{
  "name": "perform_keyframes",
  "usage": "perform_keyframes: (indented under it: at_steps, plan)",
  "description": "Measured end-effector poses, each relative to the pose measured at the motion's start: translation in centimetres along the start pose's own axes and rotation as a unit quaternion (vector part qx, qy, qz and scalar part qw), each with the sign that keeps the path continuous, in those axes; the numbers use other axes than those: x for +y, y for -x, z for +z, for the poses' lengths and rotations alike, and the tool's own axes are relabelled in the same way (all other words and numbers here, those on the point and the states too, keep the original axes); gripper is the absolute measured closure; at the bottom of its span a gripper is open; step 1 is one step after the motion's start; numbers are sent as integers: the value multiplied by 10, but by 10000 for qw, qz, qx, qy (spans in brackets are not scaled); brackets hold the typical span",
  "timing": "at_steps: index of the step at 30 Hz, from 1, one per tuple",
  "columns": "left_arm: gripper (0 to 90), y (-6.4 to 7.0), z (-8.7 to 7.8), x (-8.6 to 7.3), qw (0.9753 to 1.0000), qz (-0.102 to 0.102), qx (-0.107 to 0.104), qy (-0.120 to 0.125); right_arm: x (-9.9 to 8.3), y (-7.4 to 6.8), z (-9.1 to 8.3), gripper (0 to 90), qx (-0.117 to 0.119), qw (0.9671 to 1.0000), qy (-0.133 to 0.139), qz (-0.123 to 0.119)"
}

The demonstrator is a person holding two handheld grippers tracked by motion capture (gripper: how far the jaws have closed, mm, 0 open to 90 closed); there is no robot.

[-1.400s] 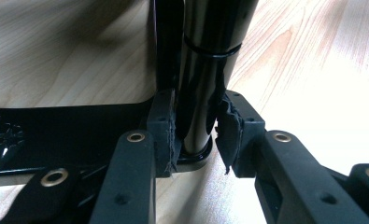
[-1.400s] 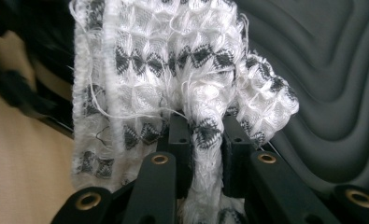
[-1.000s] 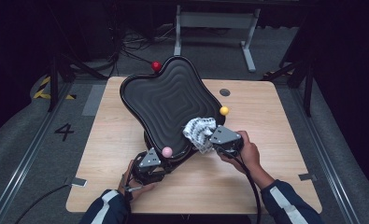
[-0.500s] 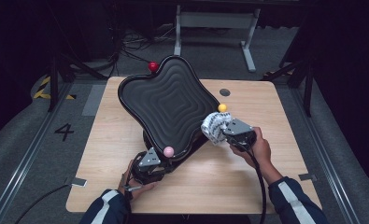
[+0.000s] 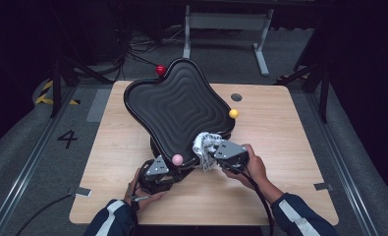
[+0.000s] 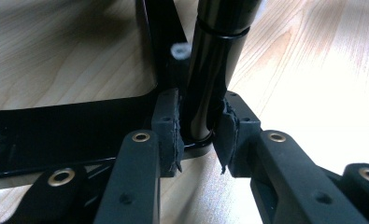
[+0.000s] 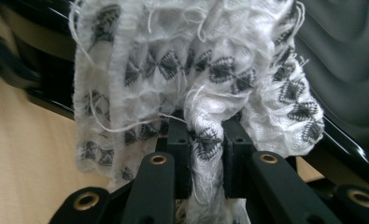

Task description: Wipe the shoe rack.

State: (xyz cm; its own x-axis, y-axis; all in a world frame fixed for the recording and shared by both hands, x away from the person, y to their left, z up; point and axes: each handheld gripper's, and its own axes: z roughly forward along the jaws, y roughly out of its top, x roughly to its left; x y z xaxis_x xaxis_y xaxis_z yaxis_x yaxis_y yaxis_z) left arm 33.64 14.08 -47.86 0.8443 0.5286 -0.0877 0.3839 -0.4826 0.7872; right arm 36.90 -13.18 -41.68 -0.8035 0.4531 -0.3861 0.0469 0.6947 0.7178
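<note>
left gripper [image 5: 158, 169] clamped tight on the black leg [image 6: 209, 70] under the tilted black tray [image 5: 179, 105] near the table [image 5: 299, 128] front edge, right gripper [image 5: 221, 150] pinching the white cloth [image 5: 206, 147] against the tray's front rim.
</note>
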Motion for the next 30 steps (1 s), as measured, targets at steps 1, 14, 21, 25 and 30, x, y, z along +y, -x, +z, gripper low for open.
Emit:
perform_keyframes:
  at_steps: [1, 14, 21, 25, 30]
  plan:
    - [707, 0, 0, 0, 10000, -17, -8, 12, 2, -2, -1, 776, 53, 10000, 26, 20]
    - [712, 4, 5, 3, 9999, -52, 71, 53, 13, -22, -14, 774, 419, 9987, 216, -181]
    - [711, 11, 7, 4, 10000, 61, 15, 38, 7, -8, -12, 777, 164, 9997, 140, -105]
    - [722, 14, 8, 5, 9999, 133, -95, -8, -4, 12, -6, 776, -243, 9997, -54, -80]
    - [722, 14, 9, 5, 9998, 123, -131, 8, -22, 34, 1, 781, -435, 9985, -265, 206]
